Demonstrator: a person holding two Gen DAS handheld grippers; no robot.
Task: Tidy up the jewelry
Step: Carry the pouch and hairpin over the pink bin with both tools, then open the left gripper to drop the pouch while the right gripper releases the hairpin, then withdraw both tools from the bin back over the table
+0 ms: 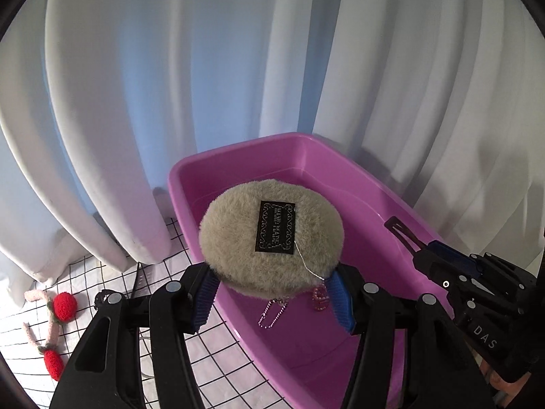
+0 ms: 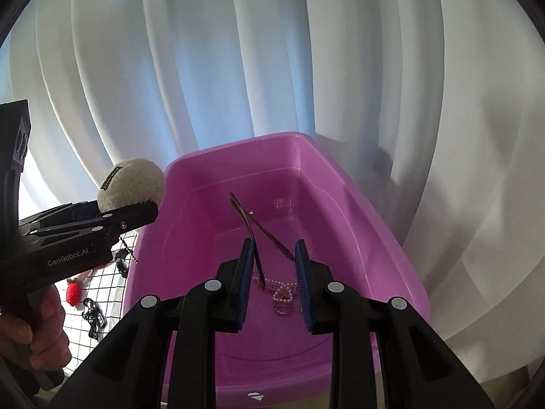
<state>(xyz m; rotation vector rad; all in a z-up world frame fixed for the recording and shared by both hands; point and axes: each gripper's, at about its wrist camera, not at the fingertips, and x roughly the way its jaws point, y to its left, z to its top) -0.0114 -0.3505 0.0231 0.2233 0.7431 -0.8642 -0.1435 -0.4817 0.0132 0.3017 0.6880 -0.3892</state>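
My left gripper (image 1: 272, 293) is shut on a round beige plush charm (image 1: 270, 238) with a black "HAND MADE" label and a hanging bead chain (image 1: 272, 313), held above the pink plastic bin (image 1: 238, 150). It also shows in the right wrist view (image 2: 131, 184), beside the bin's (image 2: 238, 146) left rim. My right gripper (image 2: 272, 255) is over the bin, shut on a thin dark hair clip (image 2: 245, 218) that sticks up between the pads. The clip shows in the left wrist view (image 1: 403, 235). A pink bead bracelet (image 2: 282, 298) lies on the bin floor.
White curtains (image 1: 238, 51) hang close behind the bin. On the grid-patterned cloth (image 1: 218, 347) left of the bin lie red knitted strawberry charms (image 1: 64, 306) and, in the right wrist view, black hair clips (image 2: 93, 317).
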